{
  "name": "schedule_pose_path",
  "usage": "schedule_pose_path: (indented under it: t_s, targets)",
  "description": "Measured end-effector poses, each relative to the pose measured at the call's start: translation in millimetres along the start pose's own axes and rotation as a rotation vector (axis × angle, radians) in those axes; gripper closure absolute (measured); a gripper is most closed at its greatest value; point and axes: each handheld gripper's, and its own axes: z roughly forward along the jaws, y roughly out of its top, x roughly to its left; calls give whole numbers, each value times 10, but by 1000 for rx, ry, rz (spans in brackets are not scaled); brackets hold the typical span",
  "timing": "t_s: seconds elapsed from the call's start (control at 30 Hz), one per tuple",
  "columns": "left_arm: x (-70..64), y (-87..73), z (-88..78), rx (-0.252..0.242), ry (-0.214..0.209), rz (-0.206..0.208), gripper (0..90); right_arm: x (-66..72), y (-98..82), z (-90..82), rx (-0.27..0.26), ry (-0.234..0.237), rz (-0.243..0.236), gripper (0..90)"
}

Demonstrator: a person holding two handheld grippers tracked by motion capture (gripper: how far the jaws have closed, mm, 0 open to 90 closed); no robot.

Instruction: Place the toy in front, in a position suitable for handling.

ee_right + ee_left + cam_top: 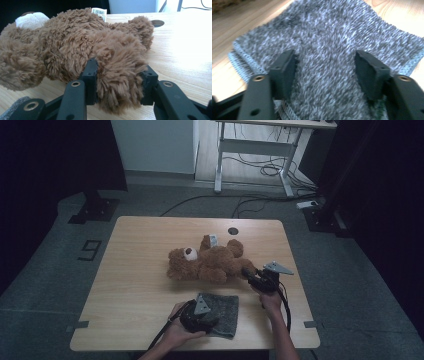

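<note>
A brown teddy bear lies on its back in the middle of the wooden table. My right gripper comes in from the right and is shut on one of the bear's legs. In the right gripper view the jaws squeeze that furry leg from both sides. A folded grey fuzzy cloth lies flat near the front edge. My left gripper is down on its left part. In the left gripper view the jaws stand wide apart over the cloth, not pinching it.
A round cable hole sits in the table behind the bear. The bear's white tag sticks up at its far side. A white-legged desk and floor cables lie beyond the table. A dark stand base is far left.
</note>
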Motion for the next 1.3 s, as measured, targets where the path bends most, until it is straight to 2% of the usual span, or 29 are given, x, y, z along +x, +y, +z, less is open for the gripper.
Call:
schedule_pose_path:
  t_s: [0.3, 0.47, 0.53, 0.8, 0.9, 1.07, 1.3]
  targets:
    - [179, -75, -94, -19, -31, -44, 635, -7, -10, -1, 2, 2, 6, 597]
    - [247, -142, -168, -28, -65, -78, 718, -5, -33, -7, 2, 5, 12, 599]
    - [274, -174, -203, -39, -82, -101, 735, -5, -46, -14, 4, 8, 20, 599]
    - [387, -218, -333, -71, -147, -113, 769, 18, -82, -56, 12, 10, 23, 599]
    - [423, -200, -444, -99, -150, -108, 774, 25, -96, -68, 20, 8, 17, 599]
    - [525, -191, -664, -165, -166, -134, 778, 24, -112, -82, 19, 12, 18, 599]
    - [646, -168, -966, -248, -160, -154, 778, 26, -112, -97, 17, 17, 15, 599]
